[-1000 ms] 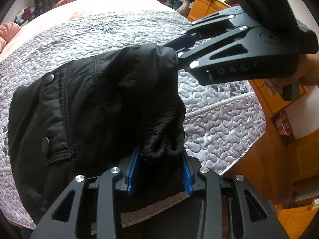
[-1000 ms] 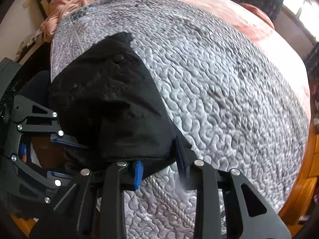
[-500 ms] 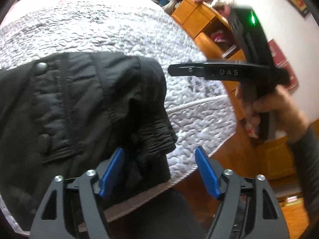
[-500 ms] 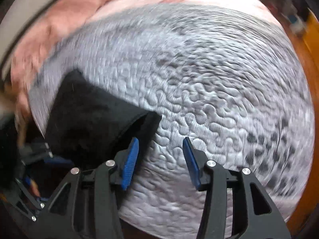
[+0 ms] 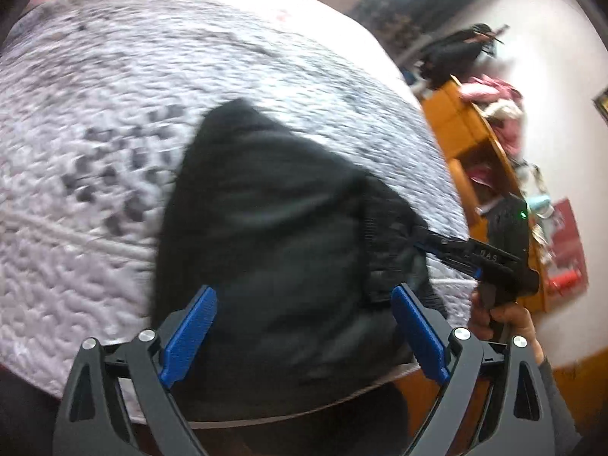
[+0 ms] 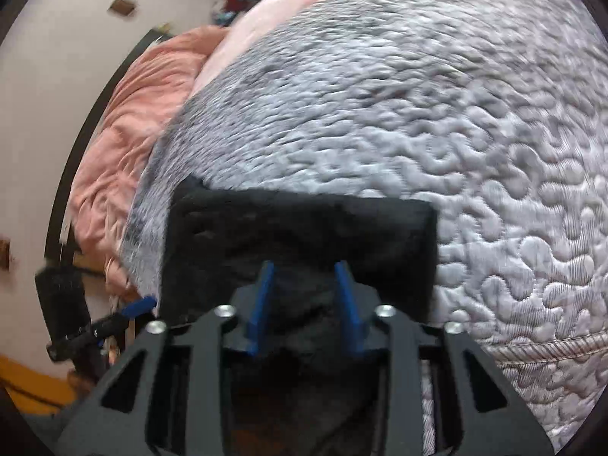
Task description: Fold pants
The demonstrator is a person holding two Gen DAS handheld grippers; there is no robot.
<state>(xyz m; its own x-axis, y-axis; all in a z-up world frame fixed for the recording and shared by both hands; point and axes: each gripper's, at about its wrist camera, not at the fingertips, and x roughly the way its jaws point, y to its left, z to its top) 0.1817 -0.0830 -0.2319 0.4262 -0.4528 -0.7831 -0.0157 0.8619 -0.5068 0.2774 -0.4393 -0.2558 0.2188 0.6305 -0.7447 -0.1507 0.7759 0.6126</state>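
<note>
The black pants (image 5: pixel 273 250) lie folded in a compact bundle on the grey quilted bedspread (image 5: pixel 95 152), near the bed's front edge. My left gripper (image 5: pixel 304 336) hovers over the near part of the bundle. Its jaws are opening wide and the blue pads (image 5: pixel 188 336) touch no fabric. My right gripper (image 6: pixel 304 304) is at the bundle's right side, with its jaws closing on a bunch of the black pants (image 6: pixel 300 228). From the left wrist, the right gripper (image 5: pixel 425 241) shows biting the cloth edge, a hand (image 5: pixel 505 315) on its handle.
A pink blanket (image 6: pixel 125 133) is bunched at the far end of the bed. An orange wooden cabinet (image 5: pixel 467 140) with clothes piled on it stands close beside the bed on the right. The grey quilt (image 6: pixel 456 133) stretches wide beyond the pants.
My left gripper let go of the bunched fabric, opened wide and swung sideways over the bundle. My right gripper released, rolled over and came down on the pants again.
</note>
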